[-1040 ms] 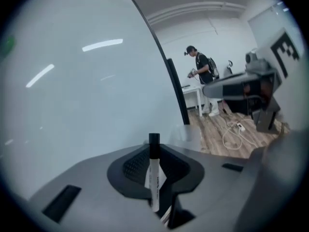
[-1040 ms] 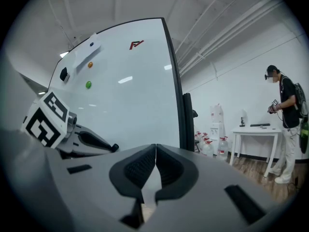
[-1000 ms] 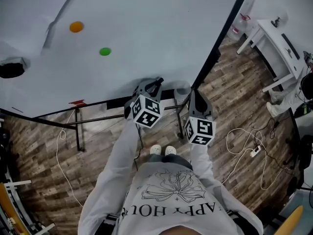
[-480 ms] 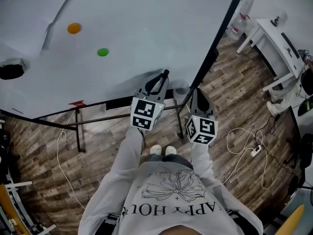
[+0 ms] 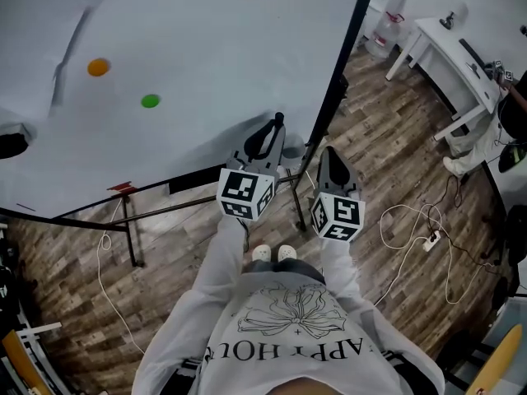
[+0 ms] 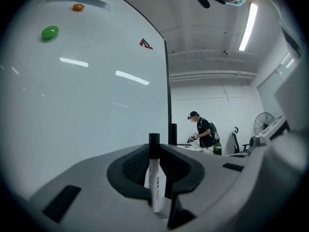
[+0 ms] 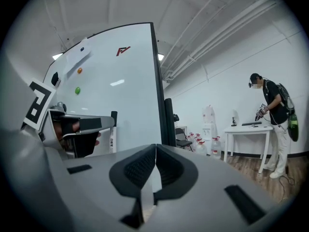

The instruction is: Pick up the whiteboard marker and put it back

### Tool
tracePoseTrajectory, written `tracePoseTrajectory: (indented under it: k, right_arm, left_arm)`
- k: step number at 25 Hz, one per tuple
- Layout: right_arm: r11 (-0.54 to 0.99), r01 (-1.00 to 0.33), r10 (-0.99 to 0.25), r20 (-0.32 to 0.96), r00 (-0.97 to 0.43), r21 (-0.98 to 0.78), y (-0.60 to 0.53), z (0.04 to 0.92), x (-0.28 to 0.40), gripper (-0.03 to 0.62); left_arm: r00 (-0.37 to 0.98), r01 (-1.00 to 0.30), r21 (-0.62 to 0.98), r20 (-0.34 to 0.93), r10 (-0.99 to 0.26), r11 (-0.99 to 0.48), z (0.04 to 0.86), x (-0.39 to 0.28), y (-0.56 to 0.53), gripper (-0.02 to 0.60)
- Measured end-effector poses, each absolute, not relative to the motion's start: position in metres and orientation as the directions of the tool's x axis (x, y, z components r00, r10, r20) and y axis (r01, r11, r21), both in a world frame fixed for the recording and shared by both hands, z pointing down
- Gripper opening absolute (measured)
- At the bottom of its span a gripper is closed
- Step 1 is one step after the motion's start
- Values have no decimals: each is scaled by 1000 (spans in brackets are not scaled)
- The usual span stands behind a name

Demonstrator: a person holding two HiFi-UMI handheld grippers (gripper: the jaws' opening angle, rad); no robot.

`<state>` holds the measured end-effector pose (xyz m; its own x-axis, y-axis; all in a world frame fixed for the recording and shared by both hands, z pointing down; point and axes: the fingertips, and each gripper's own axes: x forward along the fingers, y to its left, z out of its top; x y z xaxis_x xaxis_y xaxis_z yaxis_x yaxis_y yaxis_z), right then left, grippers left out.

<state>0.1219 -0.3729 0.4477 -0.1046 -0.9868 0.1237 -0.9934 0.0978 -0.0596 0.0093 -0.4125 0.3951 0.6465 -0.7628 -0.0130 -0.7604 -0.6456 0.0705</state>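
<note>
The whiteboard marker (image 6: 154,170) has a white body and a black cap and stands upright between the jaws of my left gripper (image 6: 155,178), which is shut on it. In the head view the left gripper (image 5: 265,141) is just in front of the whiteboard's (image 5: 206,48) lower right part, with the marker's cap (image 5: 278,121) pointing at the board. My right gripper (image 5: 329,164) hangs beside it to the right, shut and empty, its pads pressed together (image 7: 155,164). The right gripper view shows the marker (image 7: 112,138) held in the left gripper (image 7: 77,127).
On the board sit a green magnet (image 5: 150,101), an orange magnet (image 5: 99,67) and a black eraser (image 5: 10,144). A dark tray strip (image 5: 193,178) runs along its lower edge. A white table (image 5: 453,60), floor cables (image 5: 416,233) and a person (image 7: 273,115) are at the right.
My left gripper has moved up and forward toward the board, and the marker's cap now shows beyond its jaws. The right gripper has shifted only slightly.
</note>
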Motion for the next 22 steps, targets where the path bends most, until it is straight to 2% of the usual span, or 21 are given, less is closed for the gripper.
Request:
tracePoseTrajectory:
  k: [14,22]
  right_arm:
    - [11,-998,-988,152,-20,-61,-358,460,164,3]
    - [-23,-998,-985,170,11,-66,-354,468,180,3]
  left_arm:
    - [686,-726,72,12,-727,-684,433,59,-427,59]
    - [671,-742,87,103,-735,-665,479,67,-433,61]
